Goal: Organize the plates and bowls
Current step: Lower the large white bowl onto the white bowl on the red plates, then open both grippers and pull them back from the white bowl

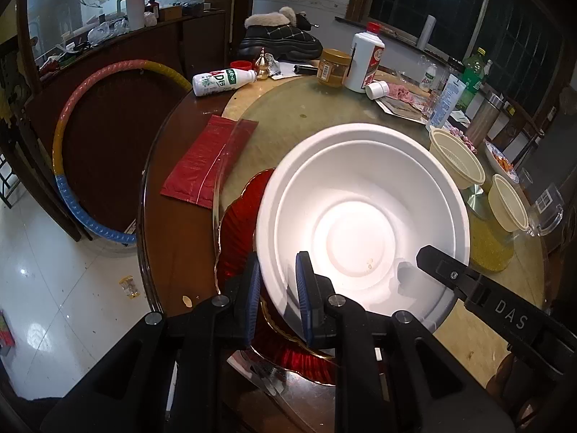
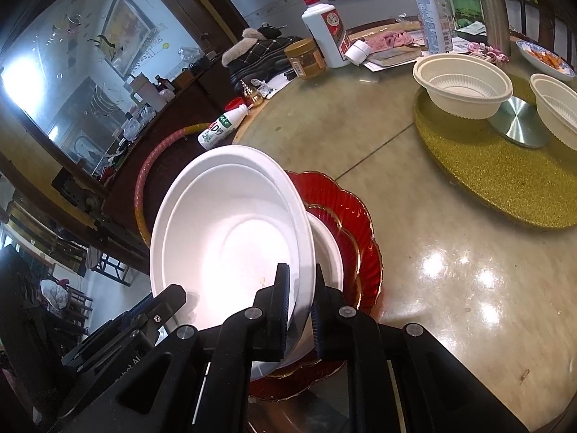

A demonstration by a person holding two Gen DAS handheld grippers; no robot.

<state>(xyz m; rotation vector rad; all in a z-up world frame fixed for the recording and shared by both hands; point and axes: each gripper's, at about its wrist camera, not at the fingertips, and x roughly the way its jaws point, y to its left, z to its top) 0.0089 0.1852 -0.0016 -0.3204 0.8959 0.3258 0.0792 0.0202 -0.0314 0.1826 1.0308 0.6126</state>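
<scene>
A big white bowl (image 1: 360, 216) (image 2: 223, 234) hangs tilted over stacked red glass plates (image 1: 238, 231) (image 2: 346, 209) at the near edge of the round table. My left gripper (image 1: 279, 270) is shut on the bowl's left rim, one blue pad inside and one outside. On the opposite rim my right gripper (image 2: 301, 281) is shut too, with the bowl's wall filling the gap between its pads. One finger of the other gripper shows in each view. A second white dish (image 2: 326, 249) lies on the red plates under the bowl, mostly hidden.
Two cream bowls (image 2: 461, 83) (image 2: 555, 108) stand on a gold glitter mat (image 2: 487, 180) at the right. A red packet (image 1: 209, 158) lies left of the plates. Bottles, a jar (image 1: 333, 66) and a boot crowd the far side. The table edge and floor are at the left.
</scene>
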